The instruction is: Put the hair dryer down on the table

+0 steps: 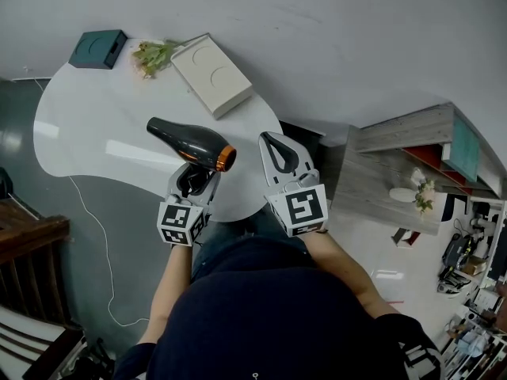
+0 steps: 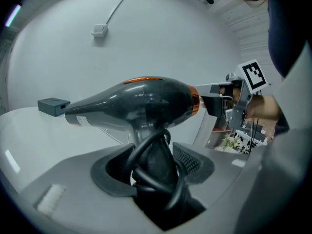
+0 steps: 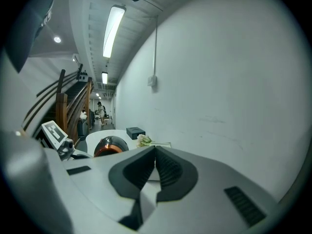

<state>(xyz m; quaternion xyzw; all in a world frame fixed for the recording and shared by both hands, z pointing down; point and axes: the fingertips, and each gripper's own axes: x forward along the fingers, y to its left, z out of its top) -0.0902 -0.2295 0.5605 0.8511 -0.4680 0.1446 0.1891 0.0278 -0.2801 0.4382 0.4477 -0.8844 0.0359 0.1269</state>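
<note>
- the pale wall [image 1: 341, 30] runs along the table's far side.
- the white table [image 1: 79, 137] has a rounded top; everything below is placed against it.
- the person's dark-clothed body [image 1: 261, 315] stands at the table's near edge, with both forearms reaching toward it.
- a dark wooden chair [image 1: 28, 240] sits on the floor off the table's left side.
- a flat white box [image 1: 212, 75] with two round recesses lies on the table's far edge, turned at an angle.
- the hair dryer [image 1: 190, 142] is black with an orange ring at its rear end. it is held above the near part of the table with its barrel about level, nozzle toward the table's left, handle toward the person. the left gripper view shows table top under the barrel, so it does not rest there.
- the left gripper [image 2: 156, 165] is over the table's near edge. its jaws stand wide apart and clamp the dryer's handle, with the black cord looped round it.
- the right gripper [image 3: 156, 167] hovers at the table's near right edge, beside the dryer's orange end. its jaws are closed tip to tip with nothing between them.
- a teal box [image 1: 98, 48] lies at the table's far left corner.
- a small bunch of flowers [image 1: 154, 54] lies on the table between the teal box and the white box.
- a thin white cable [image 1: 101, 236] trails over the floor off the table's near left side.
</note>
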